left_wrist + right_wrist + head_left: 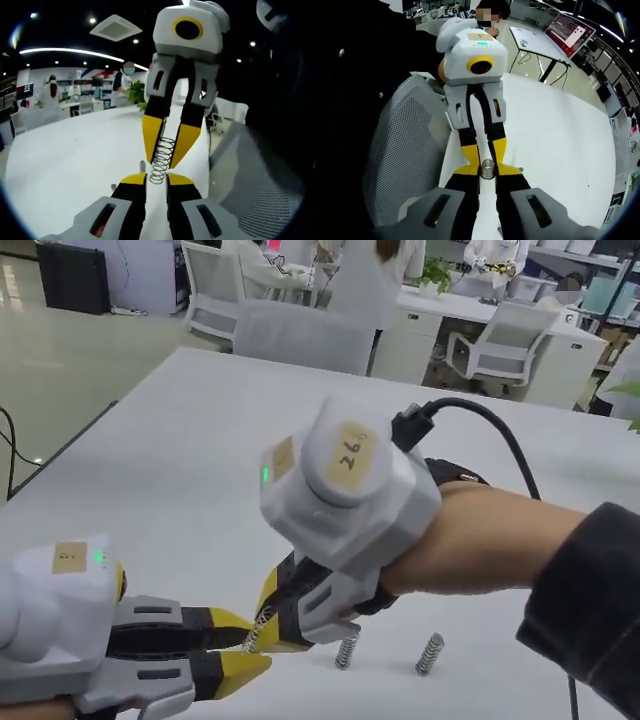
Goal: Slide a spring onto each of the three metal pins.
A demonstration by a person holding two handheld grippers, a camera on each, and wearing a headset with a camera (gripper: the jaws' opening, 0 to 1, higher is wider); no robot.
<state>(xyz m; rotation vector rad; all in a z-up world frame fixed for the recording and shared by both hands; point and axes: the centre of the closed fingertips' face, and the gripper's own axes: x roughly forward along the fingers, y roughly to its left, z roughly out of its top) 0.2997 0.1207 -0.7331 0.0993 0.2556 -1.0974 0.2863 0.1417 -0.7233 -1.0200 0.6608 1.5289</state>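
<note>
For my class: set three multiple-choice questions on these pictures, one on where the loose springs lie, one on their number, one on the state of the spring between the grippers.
1. Where do the loose springs lie? A) on the white table, by the person's forearm; B) on a chair; C) on the floor.
2. How many springs lie loose? A) one; B) two; C) four.
3. How is the third spring held? A) flat on the table; B) between the yellow-tipped jaws of the right hand-held gripper; C) hung on a cable.
Answers: 1 A, both rest on the tabletop below the forearm; 2 B, the head view shows two; 3 B, the jaws flank it on both sides.
</note>
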